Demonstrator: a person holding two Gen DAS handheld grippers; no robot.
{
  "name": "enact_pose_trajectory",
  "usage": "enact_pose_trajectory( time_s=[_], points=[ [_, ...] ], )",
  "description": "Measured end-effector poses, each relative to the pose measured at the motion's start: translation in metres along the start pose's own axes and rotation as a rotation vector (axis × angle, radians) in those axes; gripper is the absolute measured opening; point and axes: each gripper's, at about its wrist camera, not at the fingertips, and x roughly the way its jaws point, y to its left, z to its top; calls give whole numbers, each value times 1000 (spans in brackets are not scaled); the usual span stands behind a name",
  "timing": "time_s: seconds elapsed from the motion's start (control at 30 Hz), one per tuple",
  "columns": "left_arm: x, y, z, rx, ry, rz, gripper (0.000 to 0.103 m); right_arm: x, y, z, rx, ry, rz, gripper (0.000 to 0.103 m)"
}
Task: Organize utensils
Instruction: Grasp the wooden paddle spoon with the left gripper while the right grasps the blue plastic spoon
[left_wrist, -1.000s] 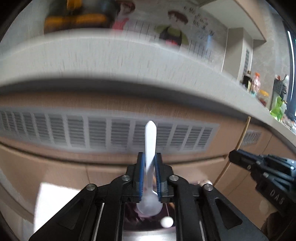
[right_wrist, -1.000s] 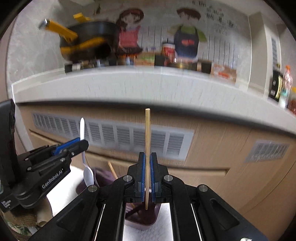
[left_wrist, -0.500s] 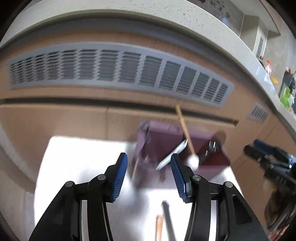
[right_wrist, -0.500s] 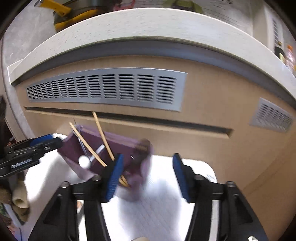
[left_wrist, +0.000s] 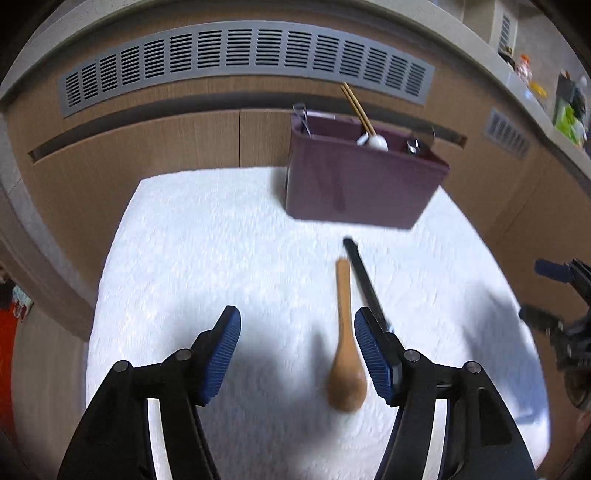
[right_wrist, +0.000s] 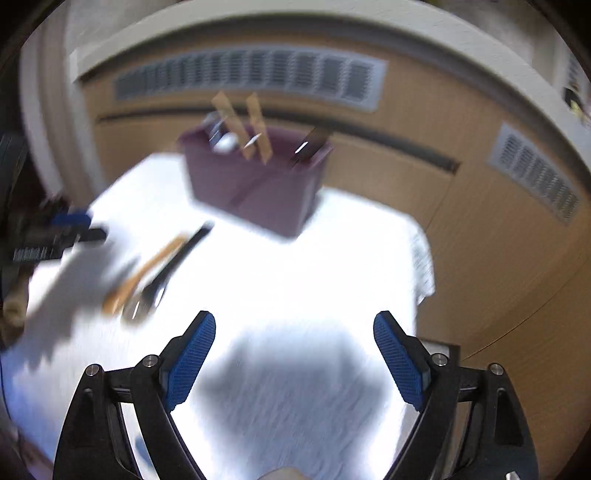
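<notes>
On the white towel (left_wrist: 229, 236), the purple caddy (left_wrist: 354, 188) stands at the far edge, holding chopsticks (left_wrist: 356, 105), while nearer lie a black-handled utensil (left_wrist: 364, 280) and wooden spoon (left_wrist: 345, 343), just inside the left gripper (left_wrist: 297, 349)'s right pad; both it and the right gripper (right_wrist: 293, 354) have just been opening, jaws apart and empty.

I am seeing a white, finely textured cloth (left_wrist: 229, 258) covering the worktop. Behind it, a dull purple utensil box (left_wrist: 354, 184) is showing light wooden chopsticks (left_wrist: 356, 107) and a white spoon (left_wrist: 376, 142) at its rim. In front of the box, a tan wooden spoon (left_wrist: 345, 354) is lying beside a black-handled utensil (left_wrist: 364, 280). Blue ridged pads are lining my black fingers (left_wrist: 223, 354). Beyond the box, wood-brown cabinet fronts (left_wrist: 147, 147) are carrying a grey slatted vent (left_wrist: 240, 48).
</notes>
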Motion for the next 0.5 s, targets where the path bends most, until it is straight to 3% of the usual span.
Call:
enact_pose_trajectory(
  time_s=[0.4,0.47,0.5],
  points=[
    [-1,-3,-20,-3,39,0,66,-9,70,-79,-167,168,255,84],
    [0,-6,-21,-1,46,-9,66,-4,78,-84,-188,182,257,67],
    [1,-8,-22,1,49,-13,66,-1,80,-85,-190,189,256,63]
  ],
)
